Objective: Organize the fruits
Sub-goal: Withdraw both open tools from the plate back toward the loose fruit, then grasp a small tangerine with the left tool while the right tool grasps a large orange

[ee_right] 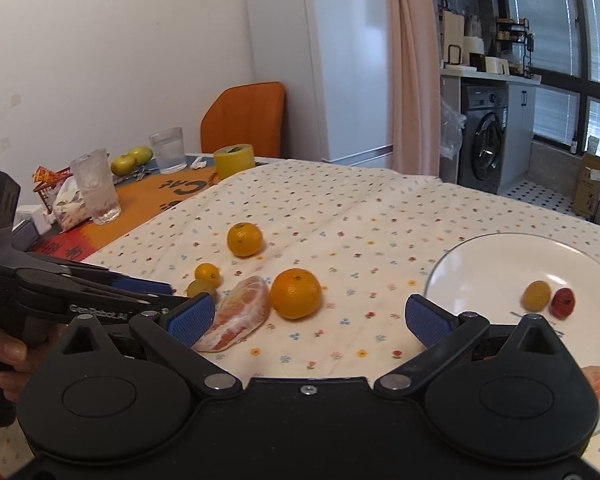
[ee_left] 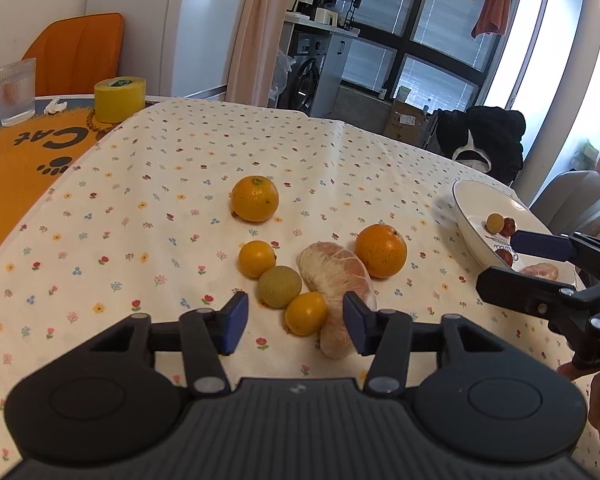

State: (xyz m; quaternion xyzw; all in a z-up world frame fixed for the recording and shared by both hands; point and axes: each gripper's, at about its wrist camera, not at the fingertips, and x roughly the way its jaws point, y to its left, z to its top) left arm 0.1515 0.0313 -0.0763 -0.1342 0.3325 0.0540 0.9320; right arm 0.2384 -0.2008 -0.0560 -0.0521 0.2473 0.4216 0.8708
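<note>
You are partway through. The white plate [ee_right: 500, 248] on the right already holds a small yellowish fruit [ee_right: 536, 295], a small red one [ee_right: 563, 302] and a peeled citrus piece [ee_right: 598, 380] at its near edge. Left on the flowered cloth [ee_left: 180, 152] are two oranges [ee_left: 381, 250], a big peeled segment [ee_left: 334, 276] and three small round fruits [ee_left: 280, 286]. Your left gripper [ee_left: 295, 322] is spread wide, empty, around the nearest small yellow fruit [ee_left: 306, 313]. Your right gripper [ee_right: 309, 318] is released too, near the plate.
</note>
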